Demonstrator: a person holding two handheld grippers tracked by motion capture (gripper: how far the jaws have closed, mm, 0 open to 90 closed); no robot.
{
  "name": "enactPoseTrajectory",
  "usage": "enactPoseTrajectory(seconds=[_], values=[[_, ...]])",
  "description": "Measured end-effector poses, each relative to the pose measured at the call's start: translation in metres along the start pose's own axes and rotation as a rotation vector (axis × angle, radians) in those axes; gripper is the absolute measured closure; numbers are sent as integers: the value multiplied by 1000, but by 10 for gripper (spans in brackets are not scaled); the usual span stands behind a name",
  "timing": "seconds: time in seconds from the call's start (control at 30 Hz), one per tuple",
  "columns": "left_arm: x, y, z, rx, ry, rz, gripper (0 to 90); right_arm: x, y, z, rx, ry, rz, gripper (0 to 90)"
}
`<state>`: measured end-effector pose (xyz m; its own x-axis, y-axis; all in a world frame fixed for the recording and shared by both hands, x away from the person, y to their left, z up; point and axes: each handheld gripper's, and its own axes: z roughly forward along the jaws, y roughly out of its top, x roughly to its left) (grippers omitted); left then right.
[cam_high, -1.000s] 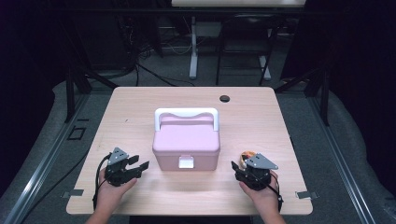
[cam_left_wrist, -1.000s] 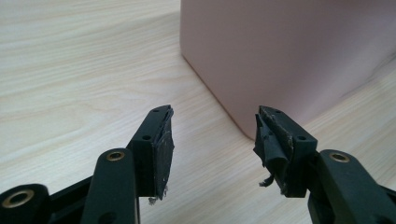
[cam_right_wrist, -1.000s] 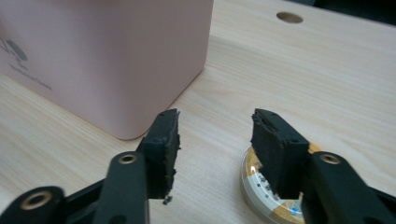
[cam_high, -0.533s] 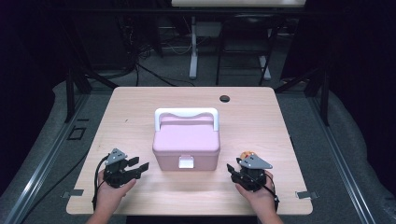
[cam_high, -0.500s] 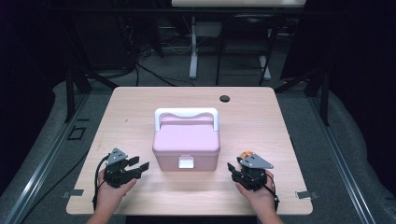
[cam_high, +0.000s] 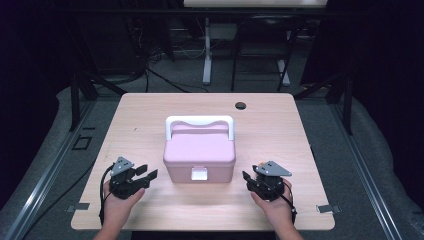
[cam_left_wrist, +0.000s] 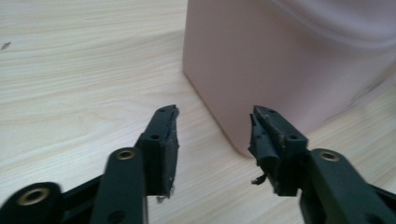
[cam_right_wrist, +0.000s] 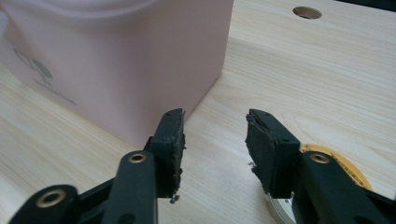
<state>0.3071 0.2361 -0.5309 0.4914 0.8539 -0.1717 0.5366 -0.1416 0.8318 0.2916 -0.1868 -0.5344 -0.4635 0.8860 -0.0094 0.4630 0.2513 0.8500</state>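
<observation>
A: Which step is this?

B: By my reading, the approach. A pink box (cam_high: 200, 155) sits in the middle of the desk (cam_high: 280, 125), lid down, white handle (cam_high: 200, 121) lying toward the far side, white latch (cam_high: 199, 173) on the near face. Both hands rest at the near edge, one at each side of it.

A: Anything gripped?

B: No. The left gripper (cam_high: 148, 174) has its fingers (cam_left_wrist: 163, 140) apart, and they have just been closing a little, with nothing but bare desk between them. The right gripper (cam_high: 246, 177) is also apart, with nothing between its fingers (cam_right_wrist: 169, 140).

A: Where is the box relative to them?

B: In the left gripper view its near corner (cam_left_wrist: 243, 144) stands just beyond the tips, close to the right-hand finger and not touching. In the right gripper view the box's corner (cam_right_wrist: 140, 135) is just beyond the left-hand finger, again apart. A yellow and white roll (cam_right_wrist: 355, 172), perhaps tape, lies under that gripper.

A: And next?

B: Probably the latch. One gripper would need to come round to the near face and catch the tab, while the other steadies the box so it doesn't slide.
</observation>
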Motion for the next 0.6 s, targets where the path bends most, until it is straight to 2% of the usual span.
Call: enactPoseTrajectory(seconds=[0.1,0.23,0.43,0.53,0.6], values=[[1,6,2,3,4,-10,560,-2,6,0,5,8,37,595],[-2,15,8,9,1,18,585,-8,15,1,2,-5,66,618],[-6,30,17,-1,14,4,617,-15,31,10,-2,11,152,657],[-7,33,19,-28,6,-7,632,-18,37,15,20,12,149,641],[-6,34,20,-38,-11,-24,639,-19,36,15,4,-3,136,640]])
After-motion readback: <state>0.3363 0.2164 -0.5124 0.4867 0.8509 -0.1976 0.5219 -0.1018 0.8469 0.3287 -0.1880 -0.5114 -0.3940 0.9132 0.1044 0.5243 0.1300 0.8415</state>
